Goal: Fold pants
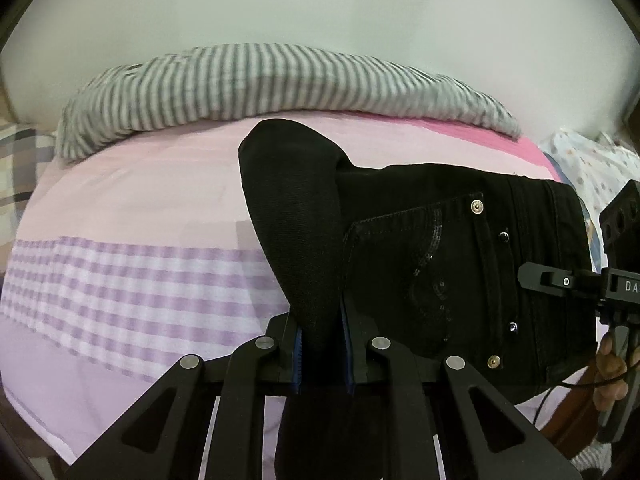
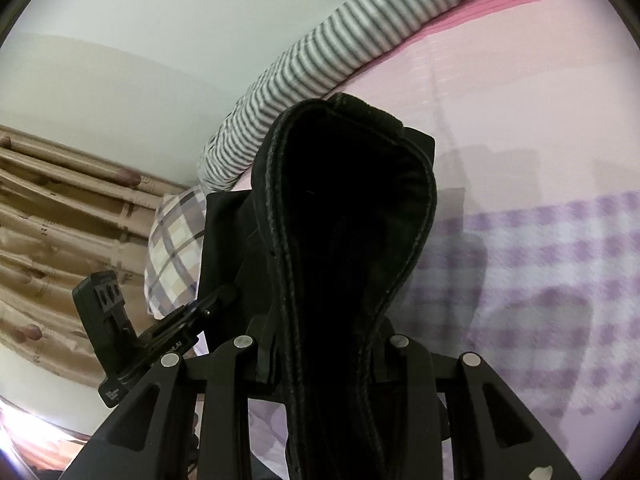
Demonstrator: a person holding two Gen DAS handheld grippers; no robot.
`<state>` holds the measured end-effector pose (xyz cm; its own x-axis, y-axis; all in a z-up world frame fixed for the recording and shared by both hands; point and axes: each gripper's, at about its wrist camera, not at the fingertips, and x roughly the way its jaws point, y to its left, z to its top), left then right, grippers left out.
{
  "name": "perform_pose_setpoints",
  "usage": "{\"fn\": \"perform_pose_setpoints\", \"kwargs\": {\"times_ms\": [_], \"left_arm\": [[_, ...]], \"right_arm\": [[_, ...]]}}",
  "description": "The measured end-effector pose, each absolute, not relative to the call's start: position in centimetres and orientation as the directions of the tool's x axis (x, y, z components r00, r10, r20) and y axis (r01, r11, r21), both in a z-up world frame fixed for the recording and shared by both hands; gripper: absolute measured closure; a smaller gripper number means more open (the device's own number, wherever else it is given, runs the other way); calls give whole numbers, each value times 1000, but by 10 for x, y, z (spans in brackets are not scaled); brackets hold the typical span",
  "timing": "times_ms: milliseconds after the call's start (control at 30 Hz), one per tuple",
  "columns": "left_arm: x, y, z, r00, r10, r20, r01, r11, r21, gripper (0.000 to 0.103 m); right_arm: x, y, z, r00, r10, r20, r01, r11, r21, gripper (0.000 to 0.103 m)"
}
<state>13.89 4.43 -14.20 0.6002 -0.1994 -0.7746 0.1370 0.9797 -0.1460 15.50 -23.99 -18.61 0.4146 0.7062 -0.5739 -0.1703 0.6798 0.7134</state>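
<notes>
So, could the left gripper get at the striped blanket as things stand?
Probably not: the left gripper is shut on the black pants, which hang between it and the striped blanket.

We could not see the right gripper's (image 2: 324,356) pads behind the bunched black pants (image 2: 344,248); the pants' lower part ran off the frame bottom, and the striped blanket (image 1: 256,84) was blurred.
</notes>
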Motion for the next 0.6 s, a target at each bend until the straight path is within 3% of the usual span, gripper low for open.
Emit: {"fn": "perform_pose_setpoints", "kwargs": {"times_ms": [600], "left_arm": [[200,149,-147,627,-118,-770,5,989,-148,88]], "right_arm": [[241,-130,-182,314,744,-590,-235,663,711,75]]}}
